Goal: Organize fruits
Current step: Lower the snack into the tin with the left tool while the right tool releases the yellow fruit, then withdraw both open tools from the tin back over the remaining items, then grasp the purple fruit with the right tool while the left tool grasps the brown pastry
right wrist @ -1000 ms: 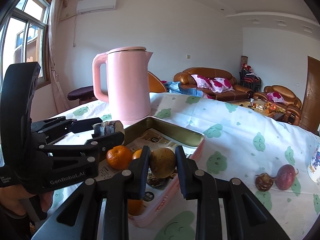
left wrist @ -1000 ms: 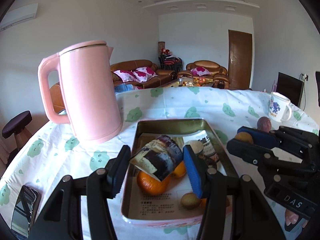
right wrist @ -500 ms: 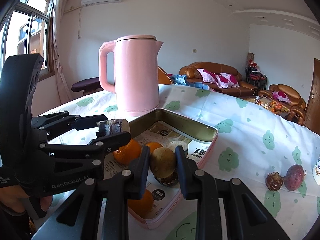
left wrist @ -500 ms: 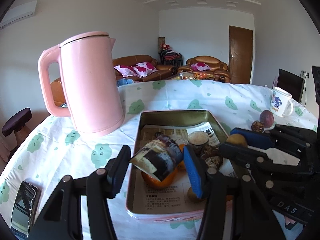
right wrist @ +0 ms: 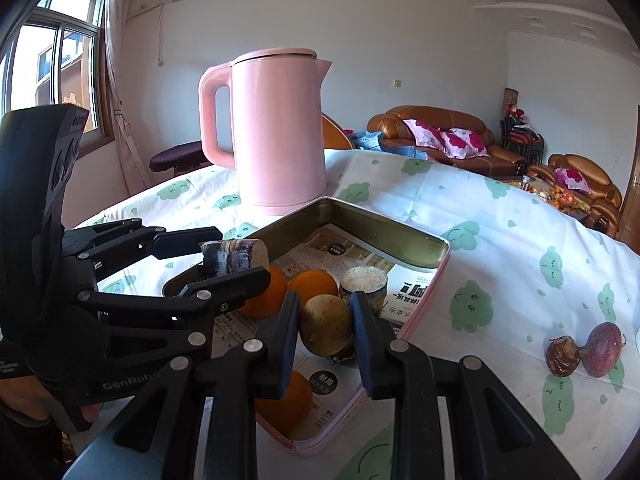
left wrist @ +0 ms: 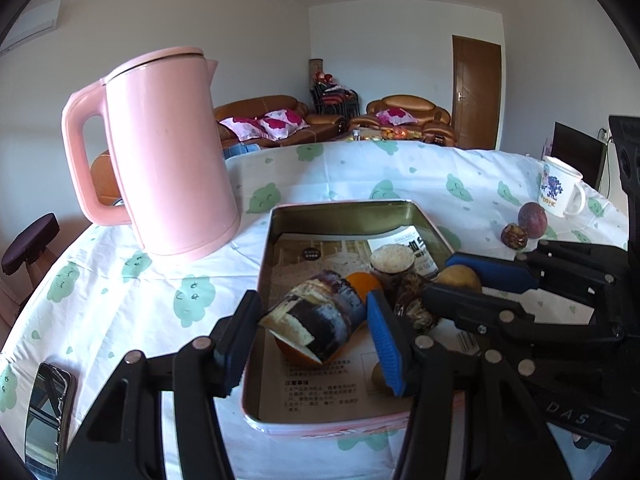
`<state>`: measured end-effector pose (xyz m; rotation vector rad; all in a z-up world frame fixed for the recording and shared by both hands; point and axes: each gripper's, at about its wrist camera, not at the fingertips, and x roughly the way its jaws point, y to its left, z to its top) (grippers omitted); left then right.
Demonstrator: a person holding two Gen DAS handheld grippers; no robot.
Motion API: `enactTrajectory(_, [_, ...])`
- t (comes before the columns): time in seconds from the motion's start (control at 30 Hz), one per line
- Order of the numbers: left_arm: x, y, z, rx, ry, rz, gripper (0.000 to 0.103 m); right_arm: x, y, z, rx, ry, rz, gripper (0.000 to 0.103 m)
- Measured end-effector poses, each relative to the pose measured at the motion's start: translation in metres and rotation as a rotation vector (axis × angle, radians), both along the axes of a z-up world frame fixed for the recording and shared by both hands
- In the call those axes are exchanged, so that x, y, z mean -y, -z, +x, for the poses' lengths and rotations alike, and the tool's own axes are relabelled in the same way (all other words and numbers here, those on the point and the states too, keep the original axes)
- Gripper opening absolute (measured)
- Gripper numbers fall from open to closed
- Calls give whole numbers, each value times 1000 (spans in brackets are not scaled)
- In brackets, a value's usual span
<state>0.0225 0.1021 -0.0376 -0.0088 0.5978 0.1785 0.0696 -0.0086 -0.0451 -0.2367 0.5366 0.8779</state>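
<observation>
My left gripper (left wrist: 312, 330) is shut on a dark purple piece of sugarcane (left wrist: 320, 316) and holds it over the near part of the metal tin tray (left wrist: 340, 210). My right gripper (right wrist: 325, 330) is shut on a round brown fruit (right wrist: 326, 330) low inside the tray (right wrist: 384, 226). The right gripper also shows in the left wrist view (left wrist: 476, 280), and the left one in the right wrist view (right wrist: 224, 256). The tray holds oranges (right wrist: 312, 286), another sugarcane piece (right wrist: 363, 282) and a printed paper lining. Two passion fruits (right wrist: 604, 344) lie on the cloth to the right.
A tall pink kettle (left wrist: 168, 152) stands just behind the tray's left corner. A white mug (left wrist: 558, 192) stands at the far right. A phone (left wrist: 46, 416) lies at the near left table edge. The table has a white cloth with green prints.
Both grippers have moved forward and lower over the tray, each still holding its item. The brown fruit has come down from above the tray rim to inside the tray.
</observation>
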Motion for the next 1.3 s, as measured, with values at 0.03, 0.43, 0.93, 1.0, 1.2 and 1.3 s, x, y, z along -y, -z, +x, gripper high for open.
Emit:
enactTrajectory(0.03, [0, 0, 0, -1, -1, 2, 56, 0, 0, 0, -1, -1, -1, 28])
enactTrajectory(0.43, [-8, -10, -9, 33, -71, -14, 86, 12, -4, 4, -3, 25, 28, 54])
enactTrajectory(0.93, [63, -52, 24, 83, 106, -93, 103, 121, -49, 50, 30, 334, -11, 55])
enactTrajectory(1.0, [72, -57, 39, 68, 135, -140, 103, 145, -48, 69, 14, 416, -9, 55])
enactTrajectory(1.2, [103, -53, 88, 23, 139, -157, 103, 183, -30, 115, -46, 560, -4, 55])
enactTrajectory(1.3, [116, -42, 107, 2, 139, -158, 103, 191, -13, 132, -116, 587, 22, 55])
